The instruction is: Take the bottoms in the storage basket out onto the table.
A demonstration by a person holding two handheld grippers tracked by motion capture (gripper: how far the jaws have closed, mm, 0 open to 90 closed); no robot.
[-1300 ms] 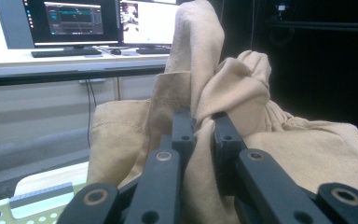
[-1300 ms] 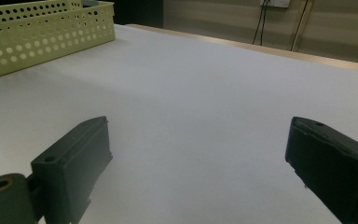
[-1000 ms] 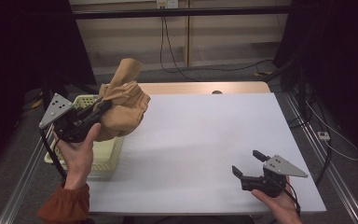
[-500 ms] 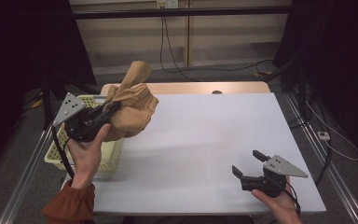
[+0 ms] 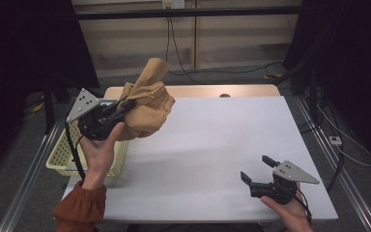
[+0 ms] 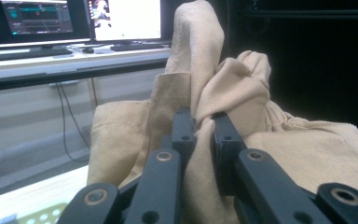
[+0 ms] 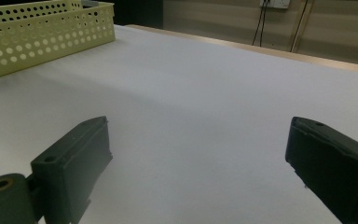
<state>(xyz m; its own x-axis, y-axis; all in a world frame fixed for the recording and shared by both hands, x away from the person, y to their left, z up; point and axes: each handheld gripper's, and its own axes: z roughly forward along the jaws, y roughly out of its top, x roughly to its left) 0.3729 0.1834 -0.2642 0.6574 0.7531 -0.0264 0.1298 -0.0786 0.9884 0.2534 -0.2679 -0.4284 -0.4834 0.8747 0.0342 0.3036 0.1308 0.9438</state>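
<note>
- White tabletop (image 5: 212, 145) lies bare across its middle, probably kept free as a place to spread the cloth.
- Nearest the person, the right gripper (image 5: 260, 175) rests low at the near right corner, jaws spread wide with nothing between them, seemingly waiting its turn.
- Farther left, the left gripper (image 5: 125, 107) is clamped on a fold of the tan cloth (image 5: 147, 108), holding the bunched bundle in the air above the yellow basket (image 5: 72, 157) and the table's left edge.
- Beyond the table, cables hang against a pale wall.

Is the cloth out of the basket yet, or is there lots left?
Done: the tan cloth is lifted clear of the yellow basket. In hand: the left tongs pinch it in the air. Left: laying it on the white table; the right tongs wait open.
</note>
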